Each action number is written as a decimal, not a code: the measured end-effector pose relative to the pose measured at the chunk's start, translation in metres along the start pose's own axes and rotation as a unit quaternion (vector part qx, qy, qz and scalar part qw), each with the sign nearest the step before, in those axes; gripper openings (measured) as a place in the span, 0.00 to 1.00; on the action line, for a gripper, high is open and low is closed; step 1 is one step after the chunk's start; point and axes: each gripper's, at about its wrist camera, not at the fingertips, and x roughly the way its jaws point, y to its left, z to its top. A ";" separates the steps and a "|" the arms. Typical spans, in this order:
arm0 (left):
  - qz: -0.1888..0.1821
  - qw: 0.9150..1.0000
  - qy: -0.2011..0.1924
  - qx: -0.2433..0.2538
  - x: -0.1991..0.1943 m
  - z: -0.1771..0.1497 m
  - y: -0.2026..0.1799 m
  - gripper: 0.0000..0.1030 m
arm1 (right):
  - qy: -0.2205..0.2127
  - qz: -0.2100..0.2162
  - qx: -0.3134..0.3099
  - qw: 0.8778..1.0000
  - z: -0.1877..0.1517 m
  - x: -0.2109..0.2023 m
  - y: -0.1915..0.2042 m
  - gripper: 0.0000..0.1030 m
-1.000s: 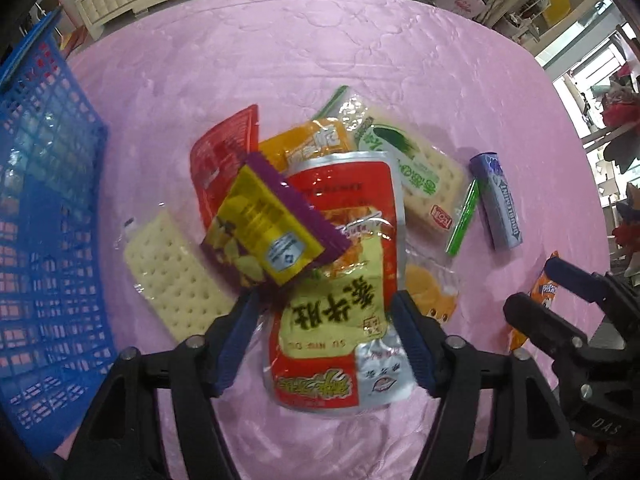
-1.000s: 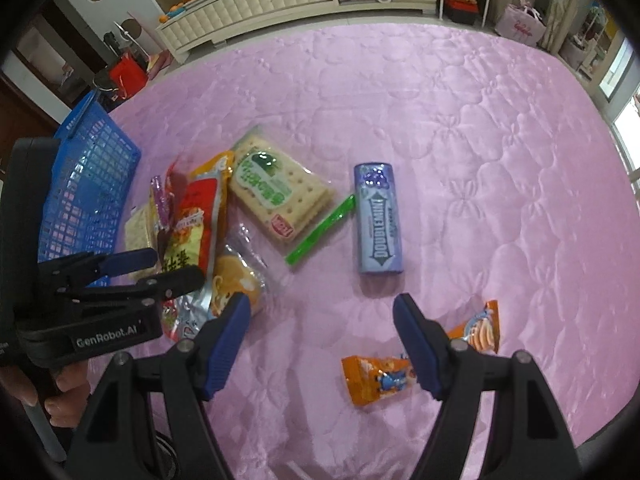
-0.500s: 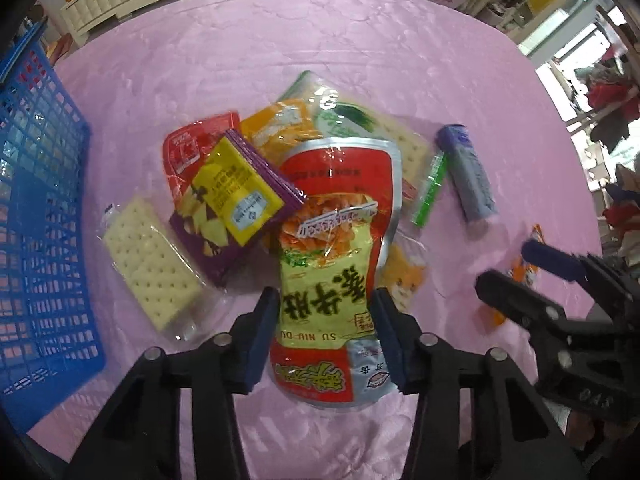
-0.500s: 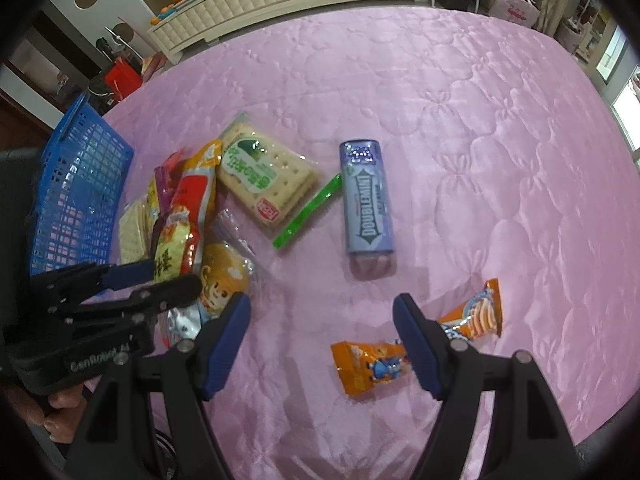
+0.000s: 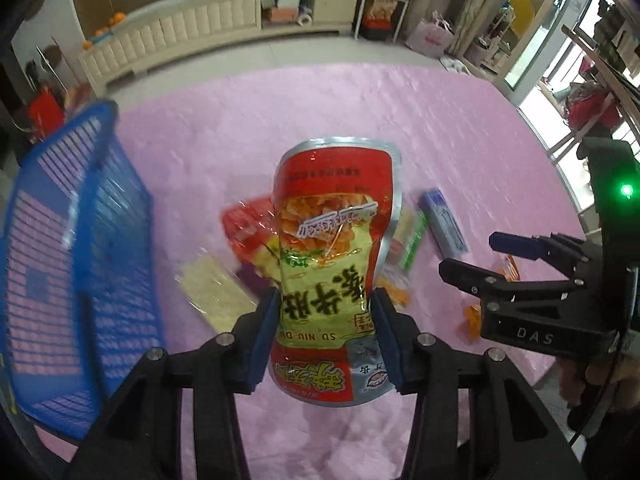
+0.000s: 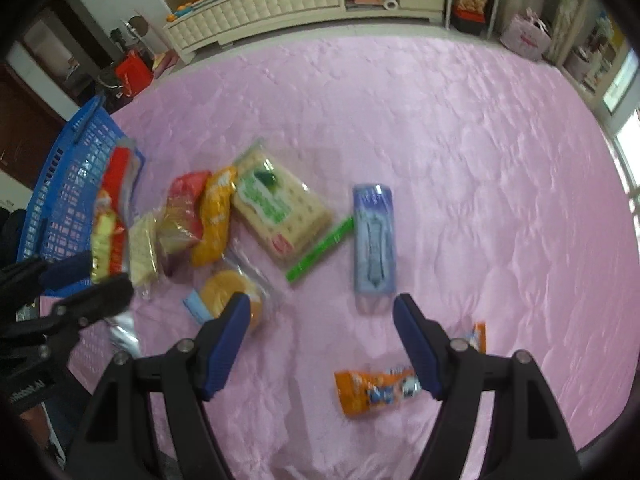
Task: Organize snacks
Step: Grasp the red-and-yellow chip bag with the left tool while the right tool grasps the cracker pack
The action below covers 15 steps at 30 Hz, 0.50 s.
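Left claw [image 5: 325, 334] grips red pouch [image 5: 332, 256] (basket [image 5: 80, 248] beside).

Blue basket [image 5: 80, 248] motion-blurred and edge-cropped; purple packet [image 5: 250, 276] mostly hidden behind the held red-and-yellow pouch [image 5: 332, 240].

Left gripper [image 5: 326, 330]: black angular frame, silver screws, ribbed blue pads [image 5: 266, 334]. Right gripper [image 6: 322, 342]: same black build, blue pads, "DAS" lettering on side, green indicator light on housing. Bare-skinned hand [image 5: 600, 376] at its handle.
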 end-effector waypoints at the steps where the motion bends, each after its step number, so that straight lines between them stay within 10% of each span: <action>1: 0.006 1.000 -0.003 0.001 -0.002 0.003 0.003 0.43 | -0.004 -0.001 -0.013 1.000 0.006 0.001 0.004 0.75; 15: 0.035 0.999 0.012 0.013 0.026 0.016 0.012 0.43 | 0.034 -0.047 -0.224 0.973 0.040 0.074 0.053 0.75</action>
